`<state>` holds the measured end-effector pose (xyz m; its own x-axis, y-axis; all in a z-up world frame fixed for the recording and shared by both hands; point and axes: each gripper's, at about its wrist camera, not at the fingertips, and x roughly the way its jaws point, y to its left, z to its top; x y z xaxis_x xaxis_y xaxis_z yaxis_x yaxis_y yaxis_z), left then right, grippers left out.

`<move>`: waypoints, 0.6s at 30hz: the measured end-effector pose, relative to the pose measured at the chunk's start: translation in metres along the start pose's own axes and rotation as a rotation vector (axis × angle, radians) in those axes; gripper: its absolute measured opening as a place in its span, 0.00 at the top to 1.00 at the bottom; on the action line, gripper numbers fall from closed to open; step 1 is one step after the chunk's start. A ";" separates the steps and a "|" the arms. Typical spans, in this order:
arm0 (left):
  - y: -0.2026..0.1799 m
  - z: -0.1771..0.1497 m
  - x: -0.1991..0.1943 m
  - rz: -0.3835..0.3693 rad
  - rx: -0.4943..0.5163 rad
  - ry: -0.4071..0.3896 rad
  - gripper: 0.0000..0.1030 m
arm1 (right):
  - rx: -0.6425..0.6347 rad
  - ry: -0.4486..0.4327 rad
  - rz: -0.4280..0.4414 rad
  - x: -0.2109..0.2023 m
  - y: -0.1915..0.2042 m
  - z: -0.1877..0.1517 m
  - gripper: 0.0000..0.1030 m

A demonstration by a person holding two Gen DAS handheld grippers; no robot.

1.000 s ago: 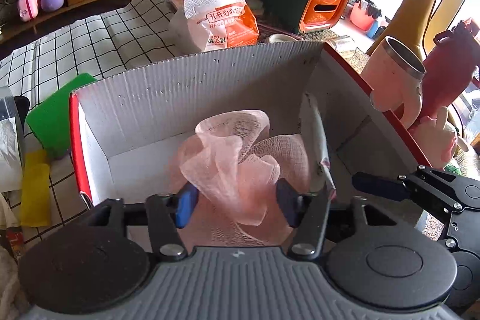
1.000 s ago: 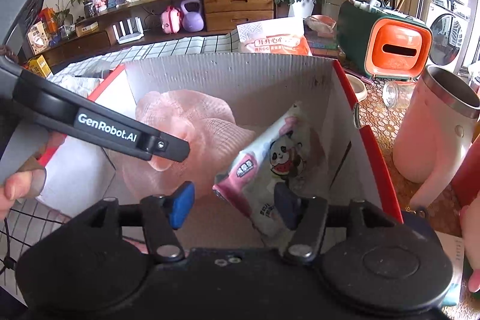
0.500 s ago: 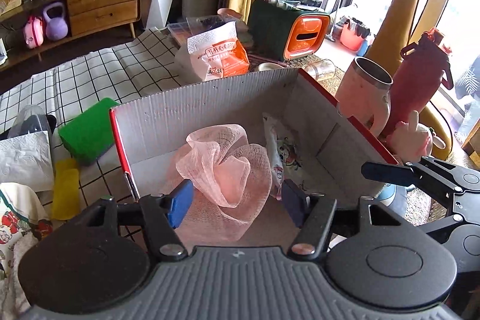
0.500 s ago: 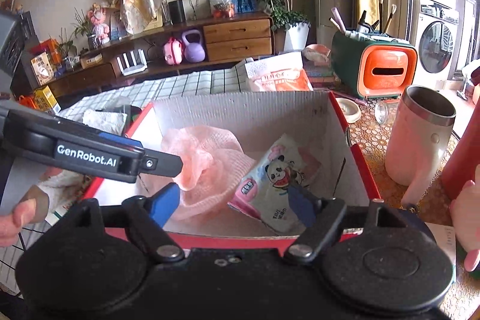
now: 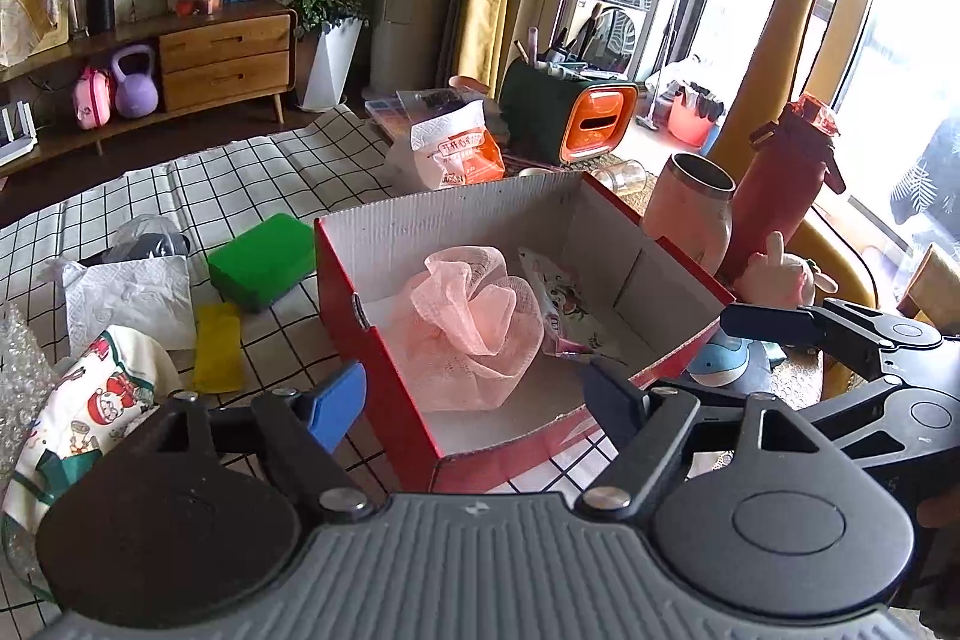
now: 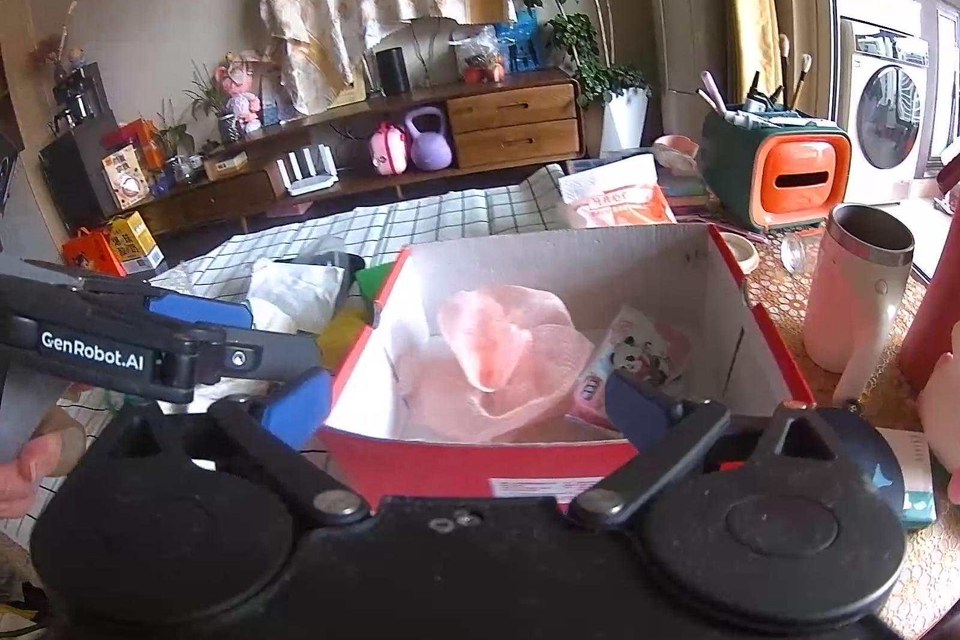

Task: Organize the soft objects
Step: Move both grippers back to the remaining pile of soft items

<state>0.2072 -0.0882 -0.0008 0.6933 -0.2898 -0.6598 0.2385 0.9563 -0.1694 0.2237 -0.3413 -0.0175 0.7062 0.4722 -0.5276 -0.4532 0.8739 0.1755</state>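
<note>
A red cardboard box [image 5: 384, 358] [image 6: 456, 460] stands on the checked cloth. Inside lie a pink mesh bath pouf [image 5: 474, 322] [image 6: 510, 358] and, to its right, a pink tissue pack [image 5: 564, 310] [image 6: 636, 358] with a panda print. My left gripper [image 5: 474, 406] hangs above the box's near corner, its jaws opening, nothing between them. My right gripper [image 6: 462, 406] hovers over the box's near wall, jaws opening wide, also empty. The left gripper's arm [image 6: 120, 346] shows at the left of the right wrist view.
Left of the box lie a green sponge [image 5: 264, 259], a yellow cloth [image 5: 217, 347], a white paper towel [image 5: 129, 298] and a printed cloth [image 5: 78, 406]. A pink mug [image 5: 690, 211], a red bottle [image 5: 780, 196], an orange snack bag [image 5: 450, 154] and a green-orange organizer [image 5: 570, 118] stand behind and right.
Both grippers have drawn back and up out of the box and opened wider. The pouf and the tissue pack were let go and stay in the box.
</note>
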 end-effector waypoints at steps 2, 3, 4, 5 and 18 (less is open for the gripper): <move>0.006 -0.005 -0.011 0.002 -0.012 -0.014 0.20 | -0.003 -0.006 0.014 -0.004 0.011 -0.002 0.02; 0.008 -0.006 -0.015 0.004 -0.019 -0.021 0.19 | -0.006 -0.009 0.022 -0.004 0.015 -0.004 0.01; 0.011 -0.009 -0.020 0.004 -0.026 -0.028 0.18 | -0.008 -0.011 0.030 -0.005 0.019 -0.004 0.01; 0.015 -0.011 -0.025 0.007 -0.033 -0.035 0.18 | -0.009 -0.012 0.040 -0.006 0.024 -0.005 0.01; 0.070 -0.053 -0.080 0.096 -0.083 -0.097 0.00 | -0.036 0.005 0.128 0.010 0.078 -0.024 0.00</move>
<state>0.1326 0.0039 0.0008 0.7739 -0.1953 -0.6025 0.1135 0.9786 -0.1715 0.1821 -0.2709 -0.0287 0.6389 0.5786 -0.5070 -0.5584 0.8021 0.2117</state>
